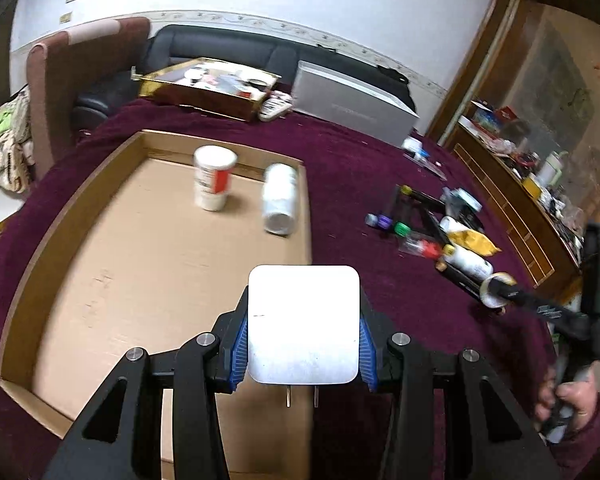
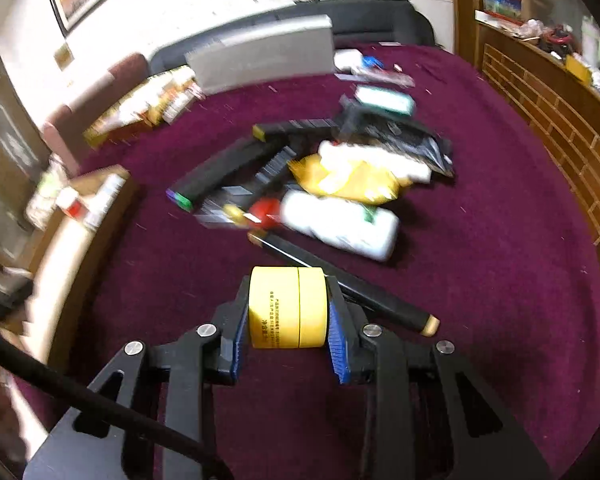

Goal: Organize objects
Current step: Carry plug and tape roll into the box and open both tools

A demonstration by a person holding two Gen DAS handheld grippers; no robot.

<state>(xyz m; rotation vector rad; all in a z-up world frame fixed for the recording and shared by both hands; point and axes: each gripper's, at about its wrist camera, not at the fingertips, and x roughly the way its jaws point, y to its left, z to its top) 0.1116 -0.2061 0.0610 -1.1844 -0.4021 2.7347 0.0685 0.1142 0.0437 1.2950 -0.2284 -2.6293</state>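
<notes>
My left gripper [image 1: 304, 300] is shut on a white plug adapter [image 1: 304, 332] with its two prongs pointing back toward me. It hangs over the near right corner of a shallow cardboard tray [image 1: 100, 248]. In the tray stand a white cup with a red label [image 1: 214, 184] and a white bottle [image 1: 280, 200] lying on its side. My right gripper [image 2: 288, 292] is shut on a yellow tape roll [image 2: 288, 308], just above the purple cloth. Ahead of it lies a pile with a white bottle [image 2: 340, 224], a yellow bag [image 2: 352, 180] and black sticks [image 2: 380, 296].
A gold box of small items [image 1: 204, 88] and a grey box [image 1: 352, 100] sit at the table's far edge, before a dark sofa. A wooden cabinet [image 1: 520, 208] runs along the right side. A person's hand [image 1: 572, 400] holds the right gripper's handle.
</notes>
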